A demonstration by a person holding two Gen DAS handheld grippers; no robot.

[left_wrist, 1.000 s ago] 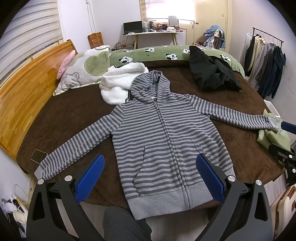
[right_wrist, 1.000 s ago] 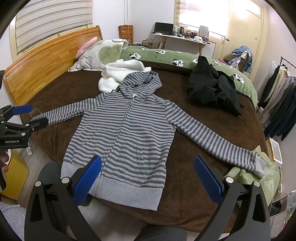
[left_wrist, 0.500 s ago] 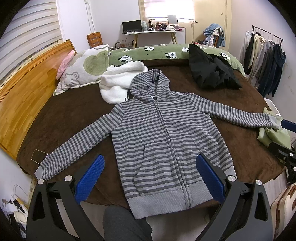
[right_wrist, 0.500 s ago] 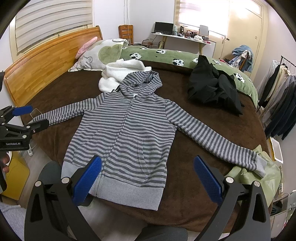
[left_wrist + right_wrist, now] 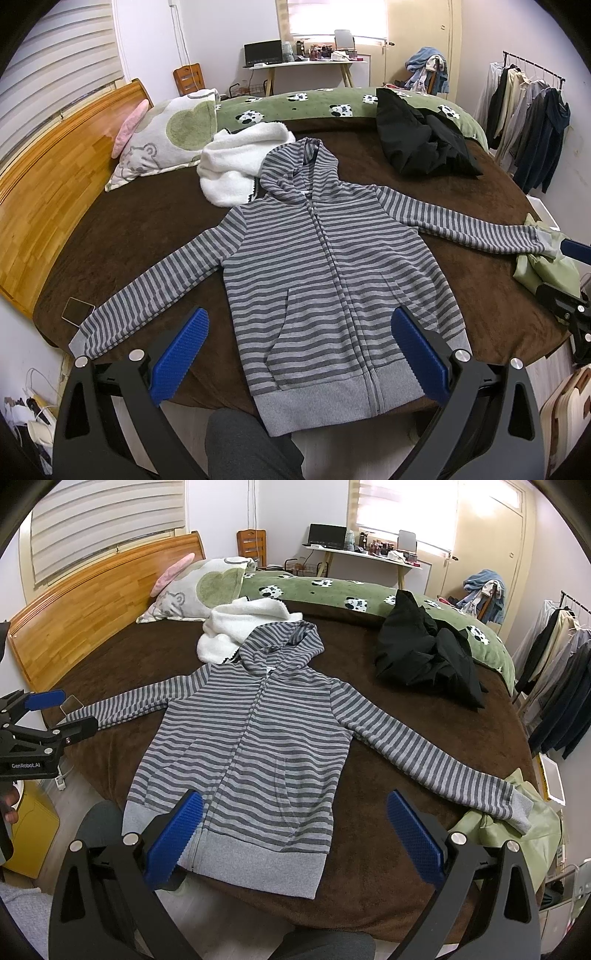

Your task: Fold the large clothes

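A brown-covered bed (image 5: 155, 236) fills the room ahead of both grippers. The striped hoodie (image 5: 325, 266) lies flat, sleeves spread, just beyond the left gripper (image 5: 299, 347) and right gripper (image 5: 293, 829), both wide apart and empty. Farther off: black jacket (image 5: 421, 144), white fleece (image 5: 240, 162), pillow (image 5: 173, 136).

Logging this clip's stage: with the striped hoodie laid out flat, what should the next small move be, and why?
Probably bring one claw down to a sleeve cuff, say the left claw to the cuff nearest it. The hoodie lies flat and zipped with both sleeves spread wide, and both claws, the right claw too, are open and empty above it.
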